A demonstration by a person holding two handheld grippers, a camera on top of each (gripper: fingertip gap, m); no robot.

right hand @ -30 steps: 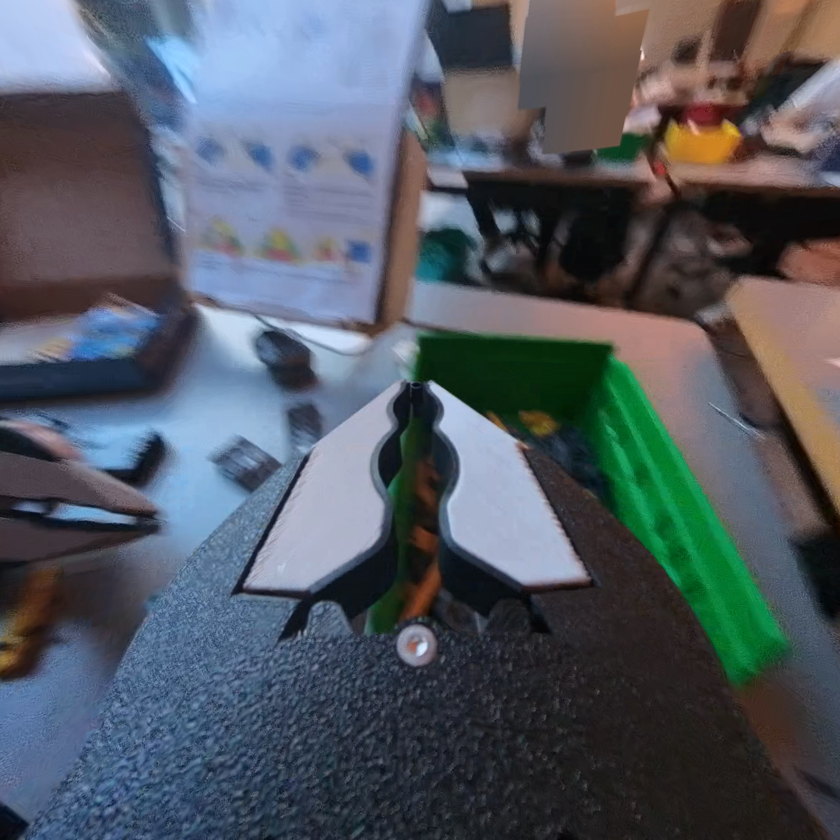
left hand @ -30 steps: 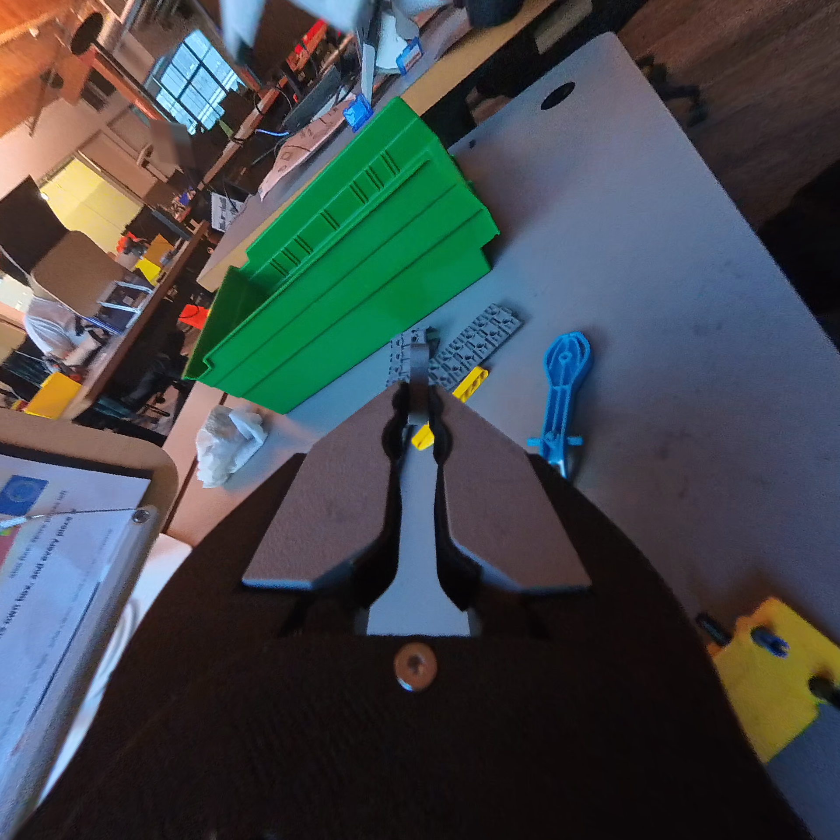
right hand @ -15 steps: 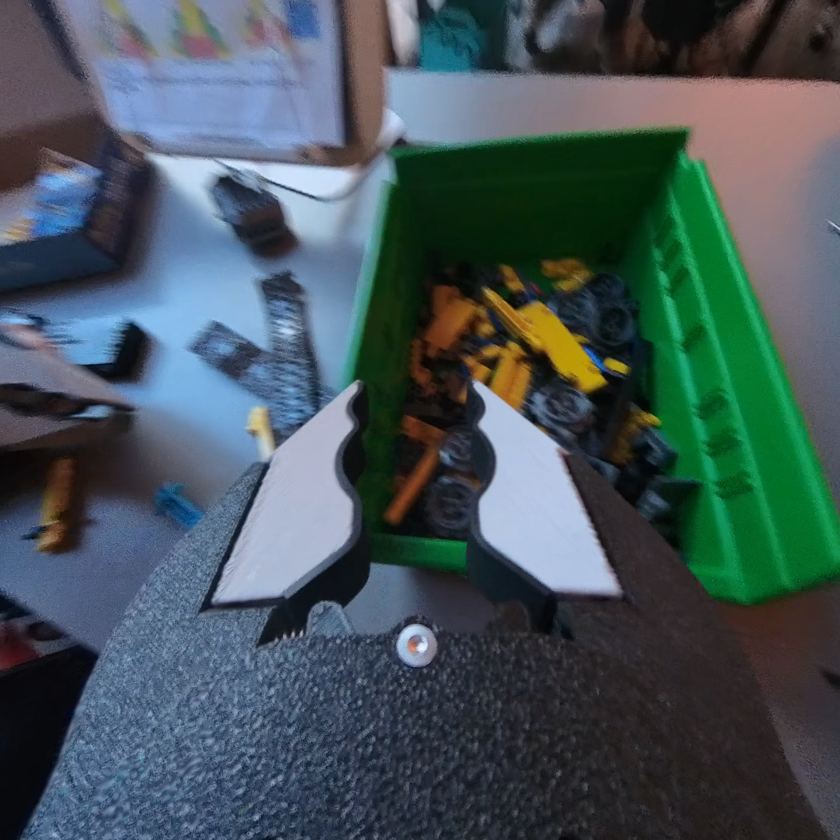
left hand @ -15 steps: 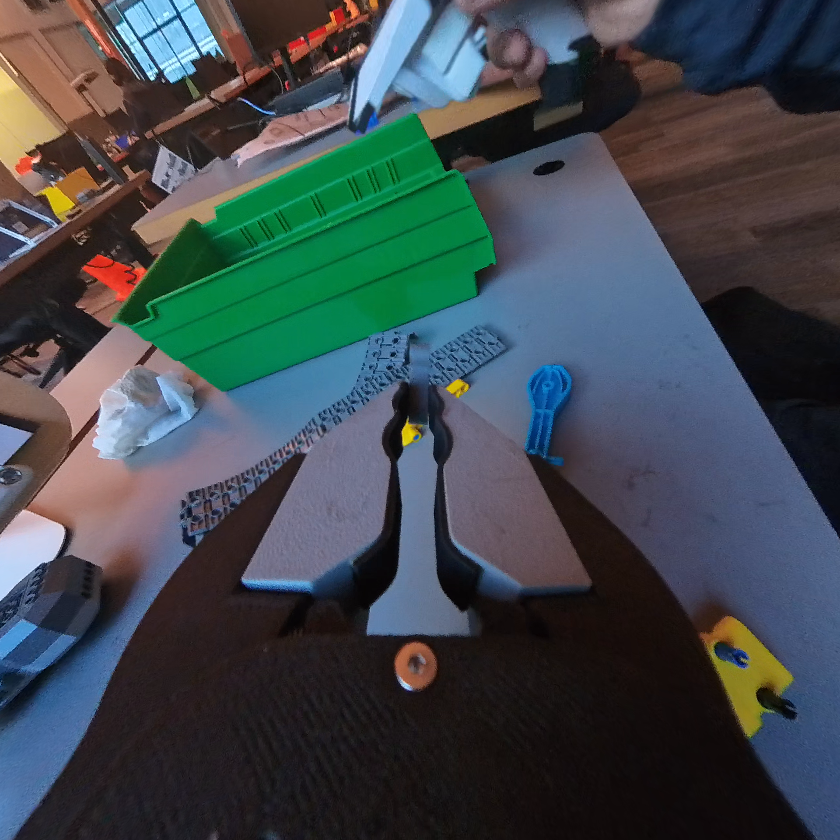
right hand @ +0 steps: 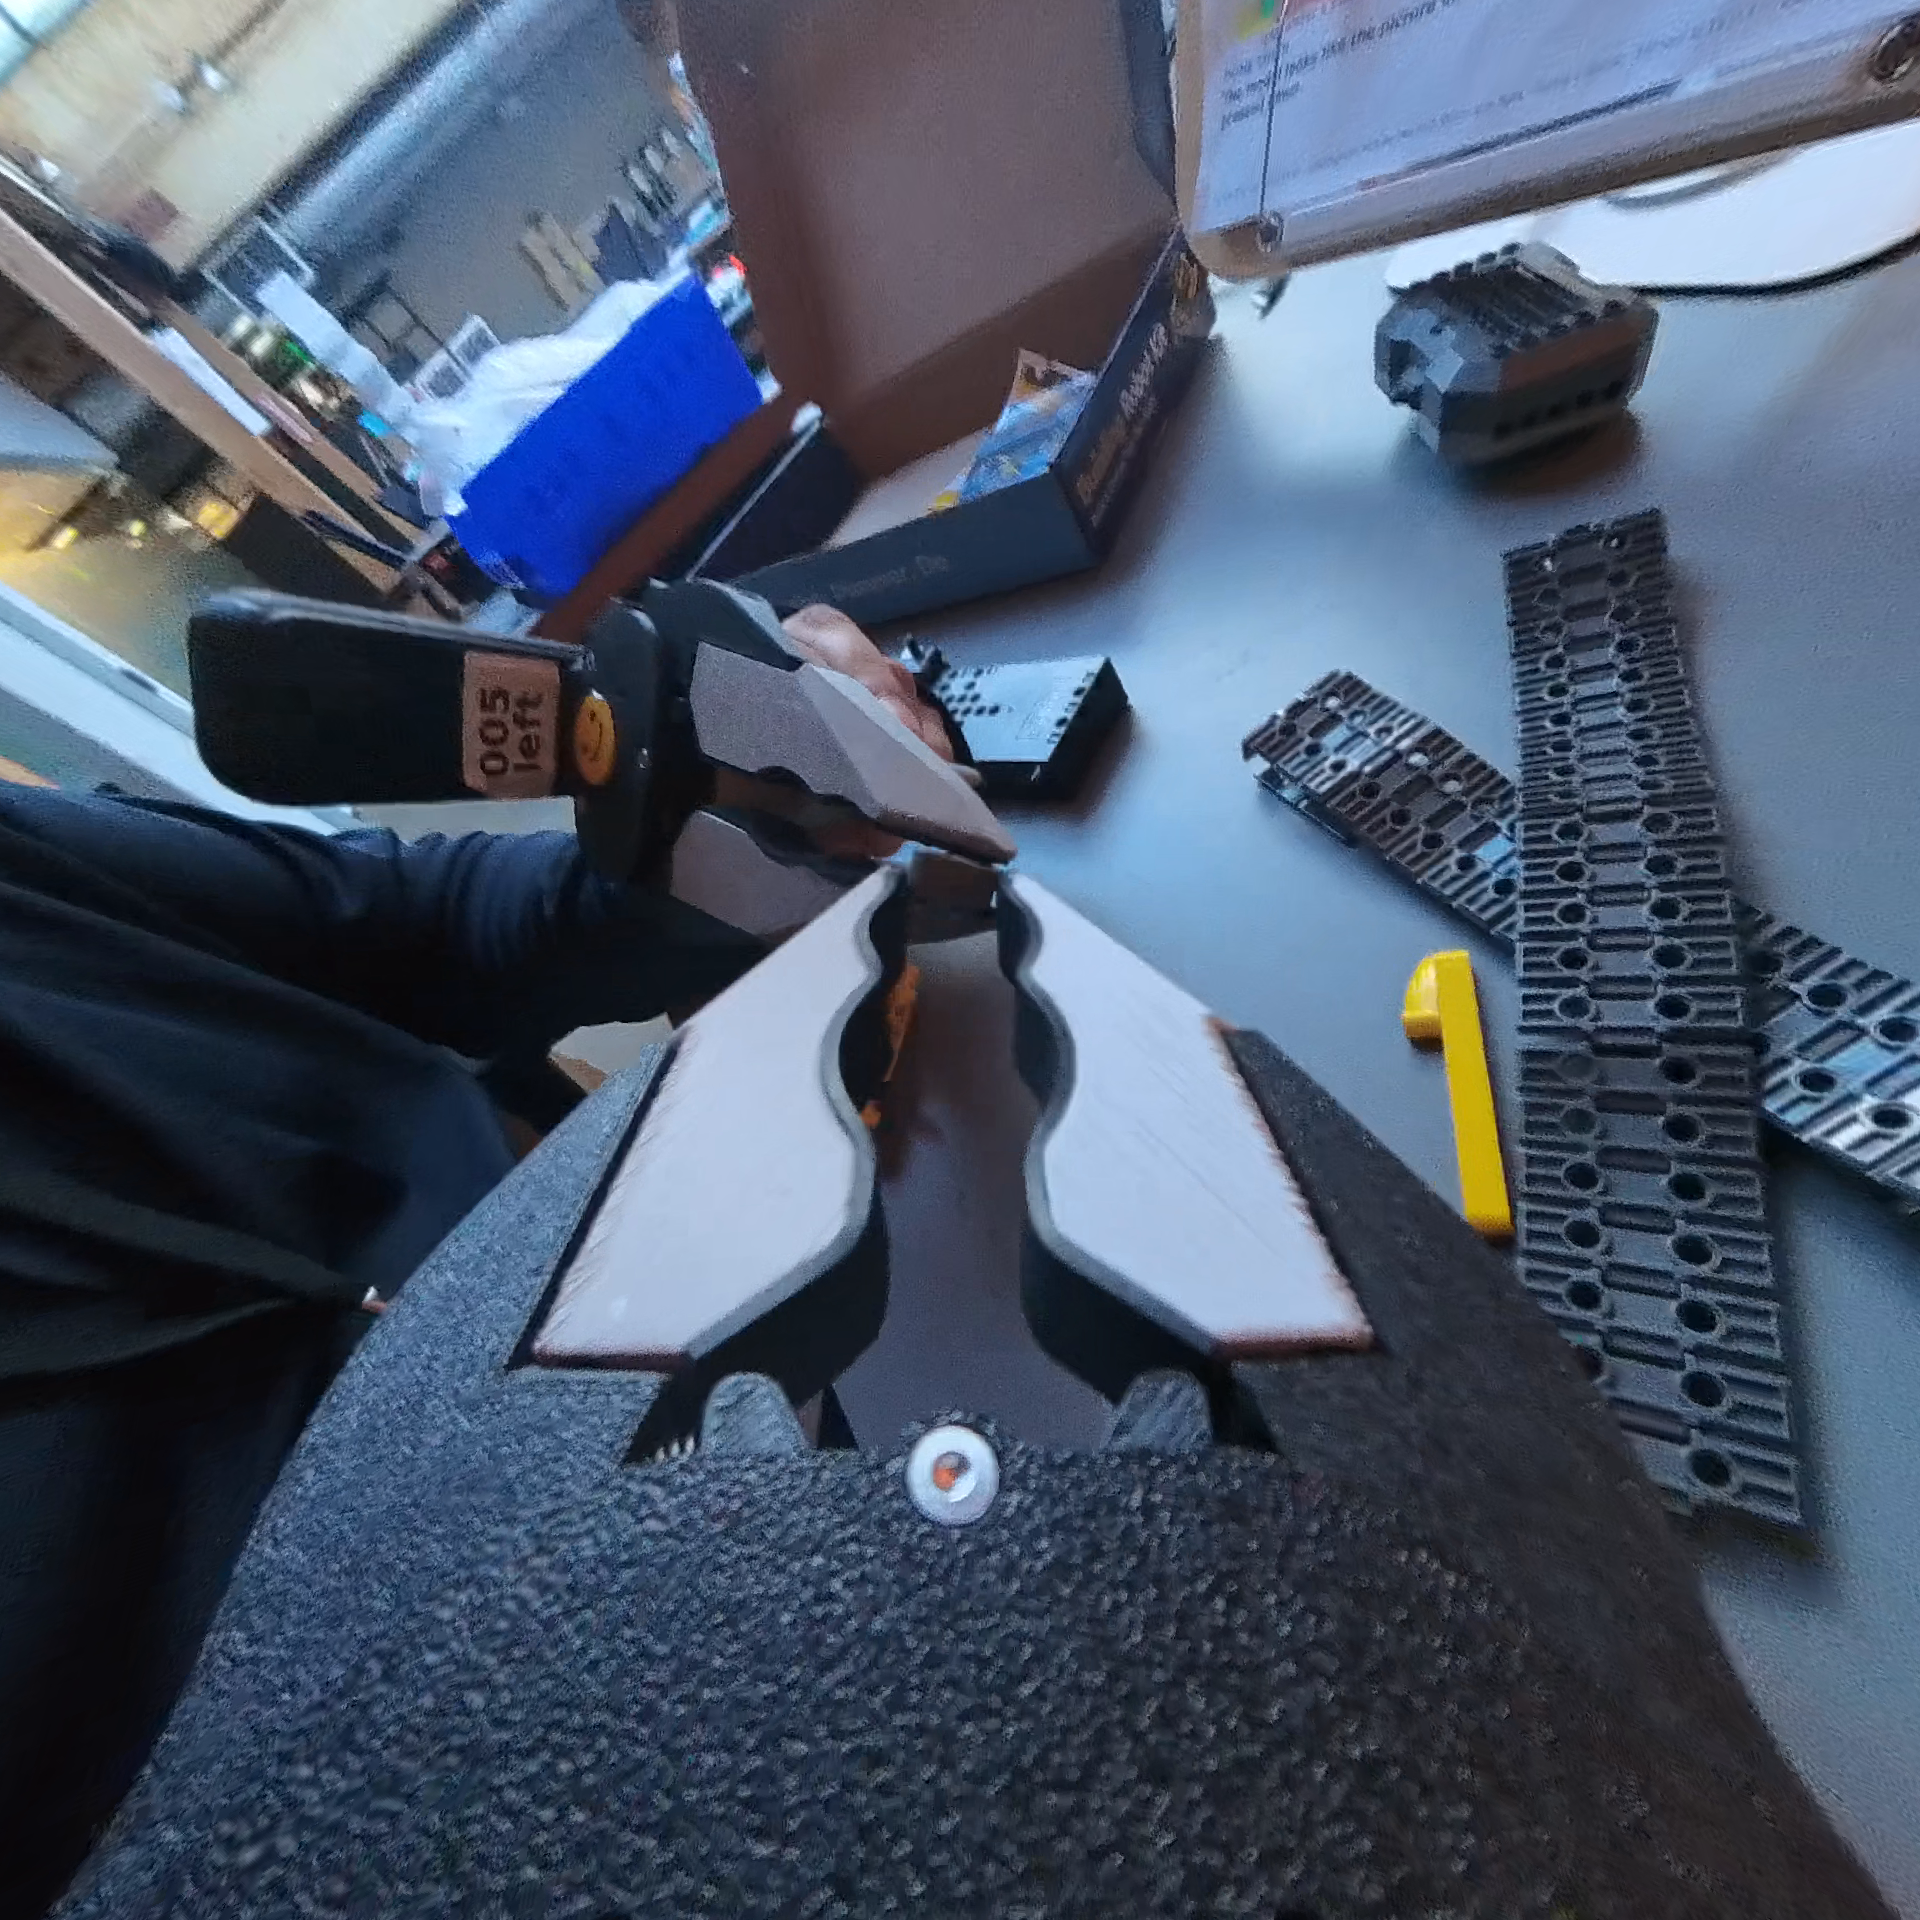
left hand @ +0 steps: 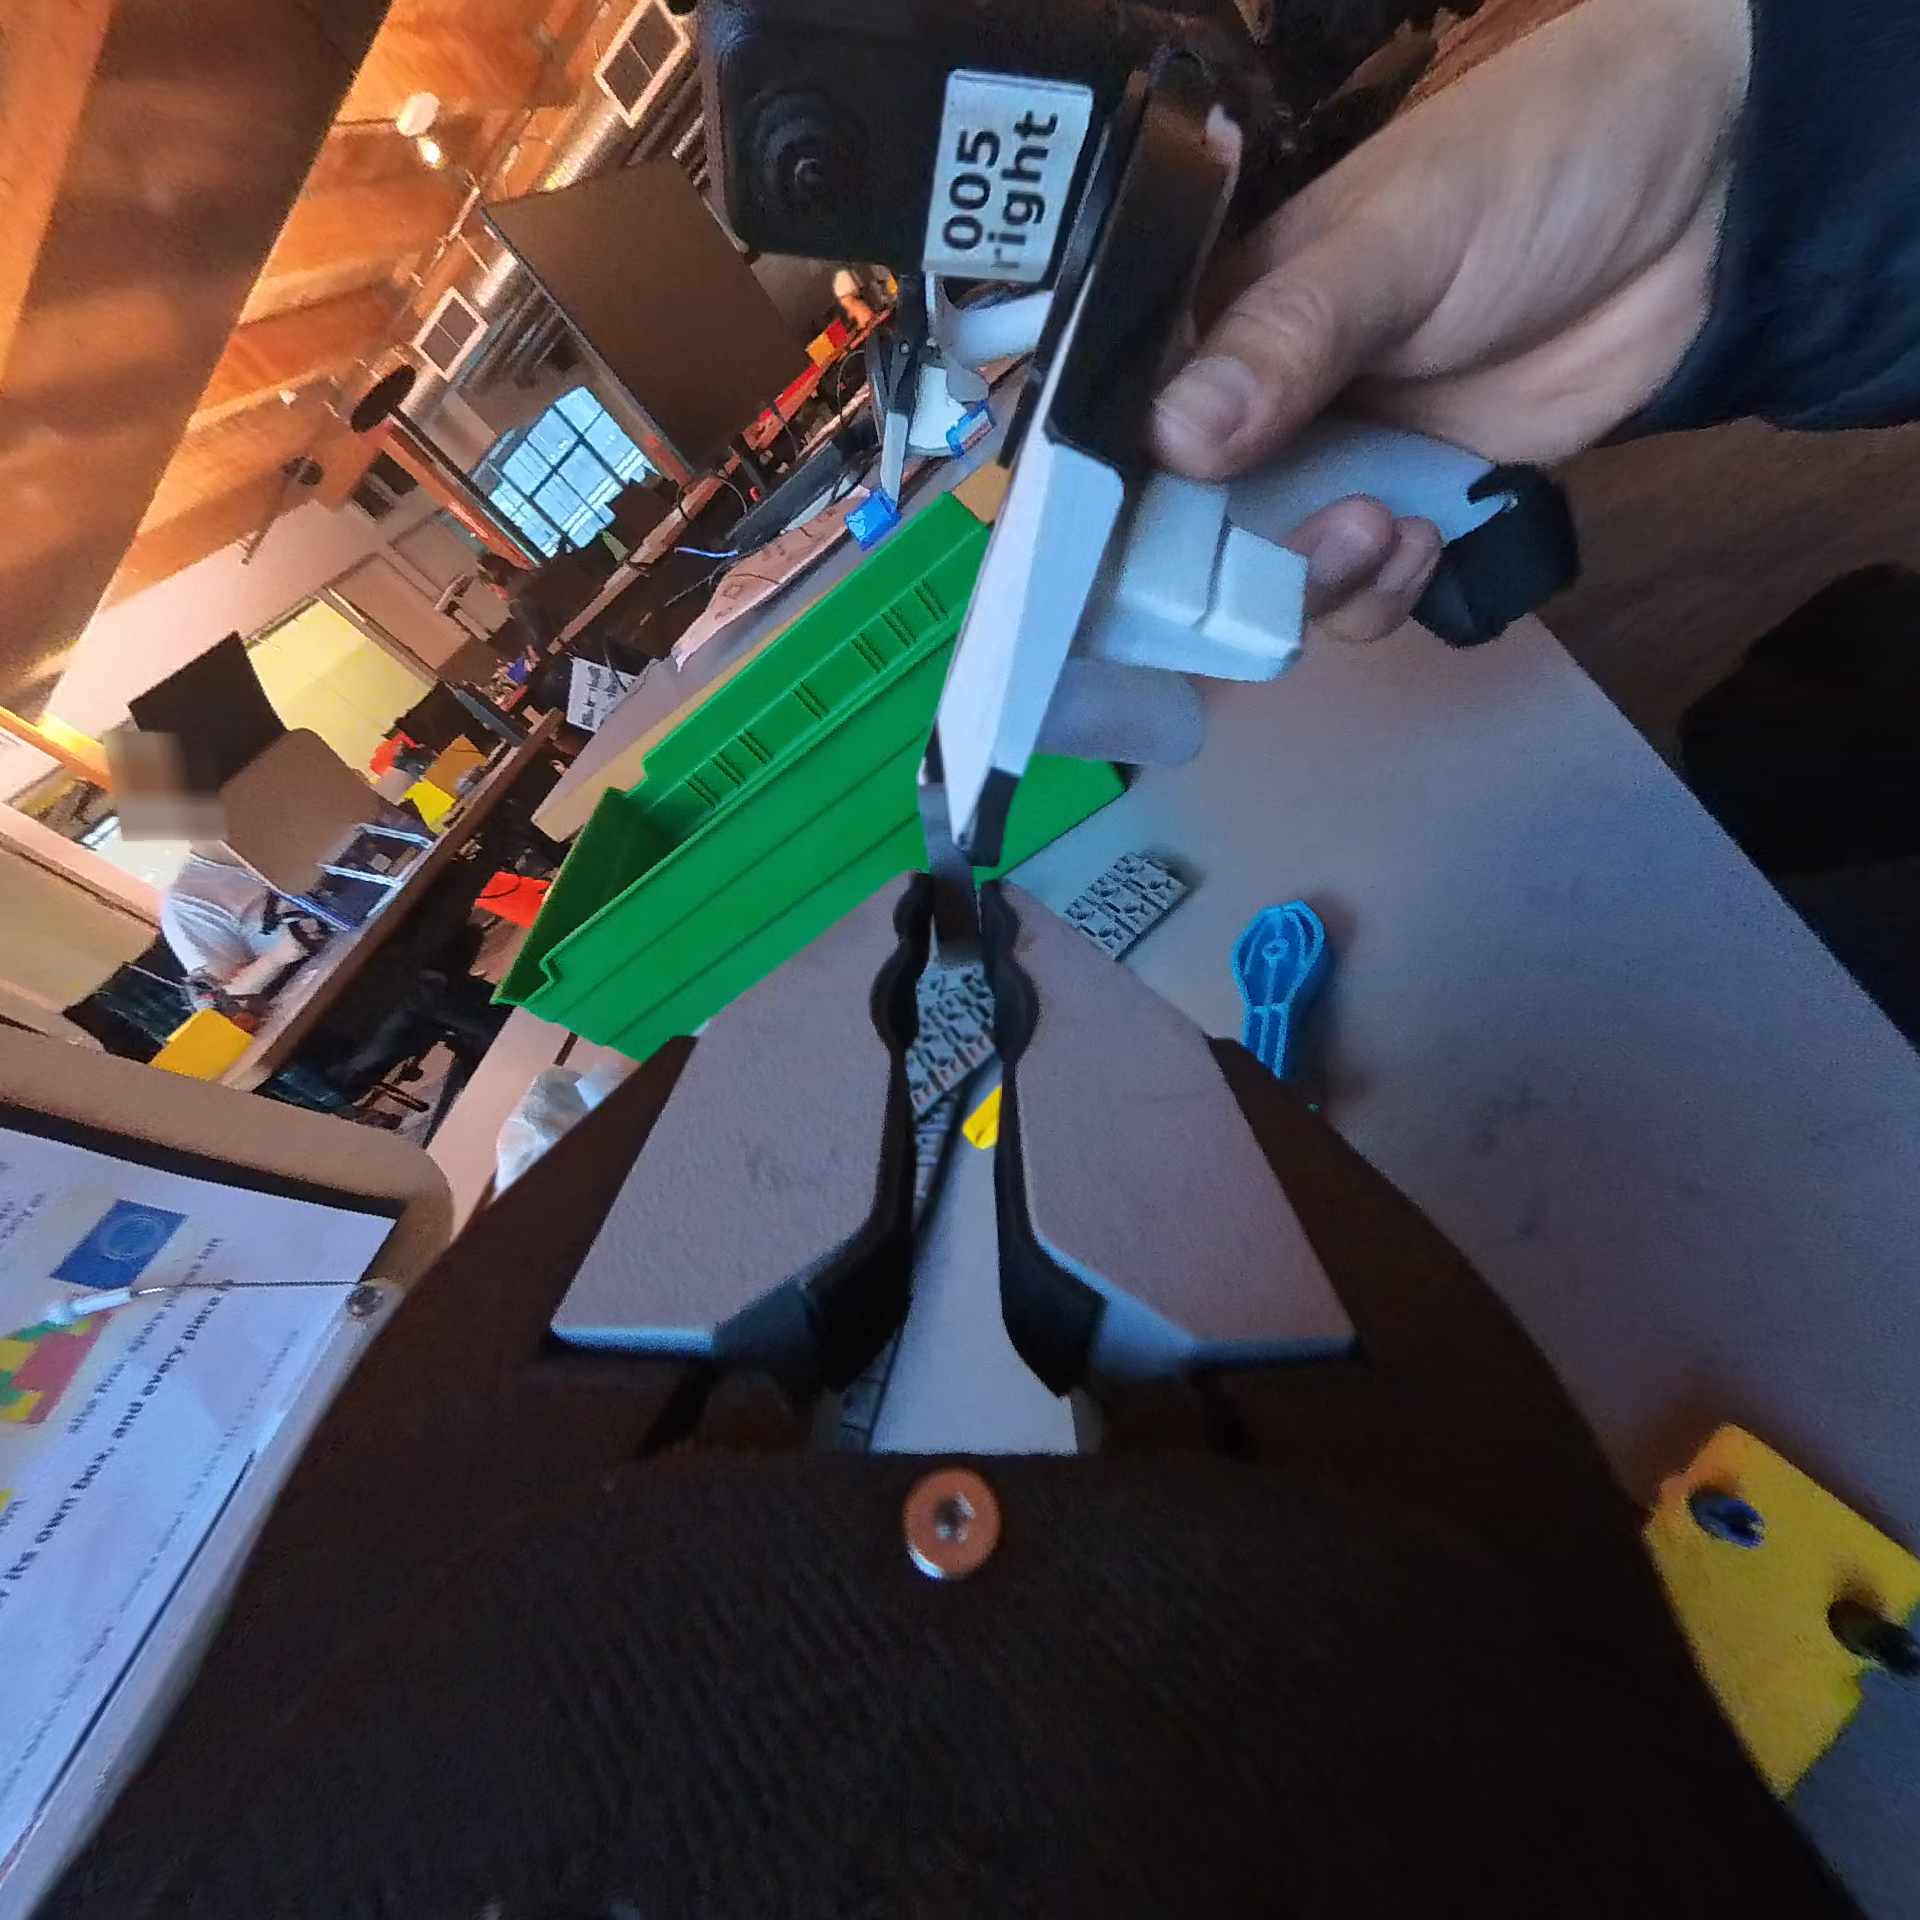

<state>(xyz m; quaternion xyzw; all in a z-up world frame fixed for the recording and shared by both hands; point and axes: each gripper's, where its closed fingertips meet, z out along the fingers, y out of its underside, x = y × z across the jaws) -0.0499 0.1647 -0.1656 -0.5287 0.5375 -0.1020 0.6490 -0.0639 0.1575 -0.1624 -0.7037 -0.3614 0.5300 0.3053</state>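
Note:
My left gripper (left hand: 951, 904) is shut on a small grey piece (left hand: 951, 930) that sticks out past its tips. My right gripper (left hand: 966, 847), held by a hand, comes down from above and meets those tips. In the right wrist view my right gripper (right hand: 949, 883) has its jaws drawn in around the same grey piece (right hand: 945, 894), with the left gripper (right hand: 987, 847) reaching in from the left. Both grippers are above the grey table (right hand: 1299, 540), in front of the green bin (left hand: 727, 883).
Dark grey track strips (right hand: 1631, 1039) and a yellow beam (right hand: 1465, 1101) lie to the right. A black block (right hand: 1039, 717), a dark grey block (right hand: 1507, 353) and a dark box (right hand: 1039, 520) lie beyond. A blue tool (left hand: 1278, 977), a yellow block (left hand: 1787, 1621) and a sign board (left hand: 135, 1403) are nearby. The tips of both grippers are at nearly the same place.
My right gripper left the green bin, where it stood open, swung over to the left gripper and narrowed its jaws around the grey piece. The left gripper stayed shut and lifted slightly.

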